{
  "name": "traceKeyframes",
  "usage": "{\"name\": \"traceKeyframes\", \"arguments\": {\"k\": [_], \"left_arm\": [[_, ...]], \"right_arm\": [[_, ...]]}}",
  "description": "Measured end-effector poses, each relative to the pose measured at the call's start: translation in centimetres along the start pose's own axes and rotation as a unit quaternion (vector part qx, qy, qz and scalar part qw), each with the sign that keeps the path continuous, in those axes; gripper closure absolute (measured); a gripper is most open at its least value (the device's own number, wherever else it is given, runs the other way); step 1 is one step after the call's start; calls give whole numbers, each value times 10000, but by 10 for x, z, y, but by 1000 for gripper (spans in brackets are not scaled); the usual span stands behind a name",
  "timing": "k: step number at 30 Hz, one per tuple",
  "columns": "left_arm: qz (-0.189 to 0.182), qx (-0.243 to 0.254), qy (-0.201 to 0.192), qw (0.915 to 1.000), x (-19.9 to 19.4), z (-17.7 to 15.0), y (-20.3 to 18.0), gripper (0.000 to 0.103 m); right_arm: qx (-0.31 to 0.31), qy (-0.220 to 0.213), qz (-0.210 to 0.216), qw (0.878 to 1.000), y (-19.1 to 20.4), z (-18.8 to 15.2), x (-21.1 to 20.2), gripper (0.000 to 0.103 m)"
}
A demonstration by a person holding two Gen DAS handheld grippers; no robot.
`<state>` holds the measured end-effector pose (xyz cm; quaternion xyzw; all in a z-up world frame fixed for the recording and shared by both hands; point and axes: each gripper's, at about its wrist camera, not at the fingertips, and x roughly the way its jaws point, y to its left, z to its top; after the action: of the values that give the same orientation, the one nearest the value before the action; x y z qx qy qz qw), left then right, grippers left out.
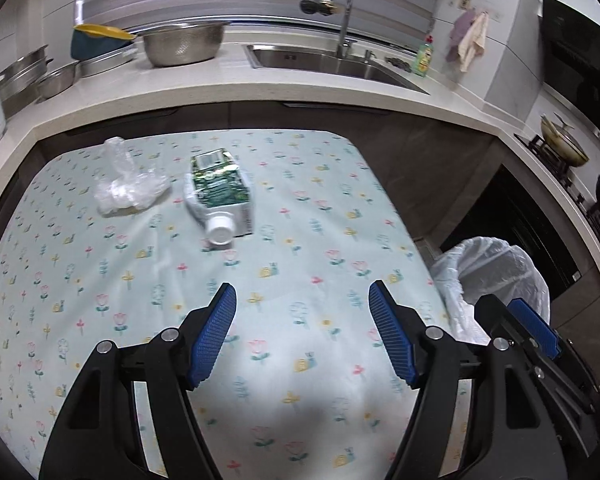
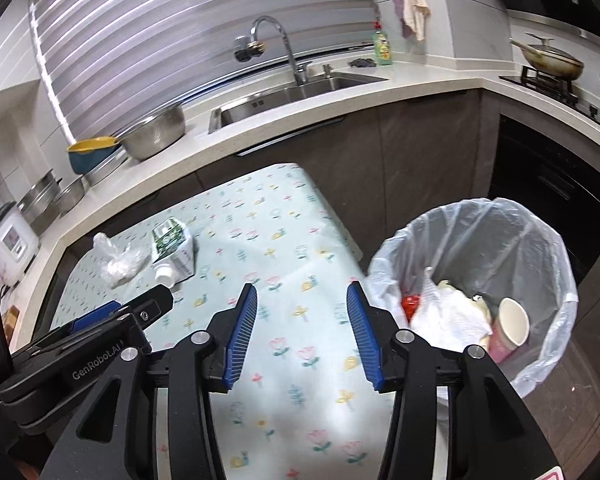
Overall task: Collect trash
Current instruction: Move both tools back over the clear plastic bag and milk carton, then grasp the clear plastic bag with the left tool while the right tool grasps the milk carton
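On the floral-clothed table (image 1: pixel 320 208) lies a green-and-white drink carton (image 1: pixel 220 188) with its white cap towards me. A crumpled clear plastic wrap (image 1: pixel 128 184) sits just left of it. My left gripper (image 1: pixel 302 286) hovers open over bare cloth, short of the carton. In the right wrist view, my right gripper (image 2: pixel 302 286) is open with nothing between its fingers, near the table's right edge. Beside that edge stands a white-lined trash bin (image 2: pixel 540 240) holding a paper cup (image 2: pixel 514 320), white tissue (image 2: pixel 448 316) and something red (image 2: pixel 410 306). The carton (image 2: pixel 174 246) and wrap (image 2: pixel 120 262) lie far left.
Behind the table runs a pale counter (image 1: pixel 228 92) with a steel sink (image 1: pixel 320 60), a tap, a colander (image 1: pixel 184 44), stacked pots and a green soap bottle (image 1: pixel 424 56). A stove with a lidded pan (image 2: pixel 548 62) is at the right. Dark cabinets stand below.
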<state>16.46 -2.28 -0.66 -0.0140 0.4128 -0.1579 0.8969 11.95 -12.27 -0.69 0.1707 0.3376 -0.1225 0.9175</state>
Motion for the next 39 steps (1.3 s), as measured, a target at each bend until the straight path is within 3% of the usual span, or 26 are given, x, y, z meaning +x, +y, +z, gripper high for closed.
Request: {"name": "traceKeyframes", "arguments": {"k": [10,17,24,39], "left_arm": [[328,-477,9,9983,1,5,75,36],[589,-821,16,9949,7,11,130,31],[866,-1097,-19,9902,19,23,175,16],[909,-818,213,9923,90,62,207,11]], "right_arm": [[-452,263,264,9983,71,-6,32,52],[-750,407,378,9956,111,-9,57,43],[-884,554,428,9936,141,-5,89,32],[-1084,871,396,9895,174,8,173,28]]}}
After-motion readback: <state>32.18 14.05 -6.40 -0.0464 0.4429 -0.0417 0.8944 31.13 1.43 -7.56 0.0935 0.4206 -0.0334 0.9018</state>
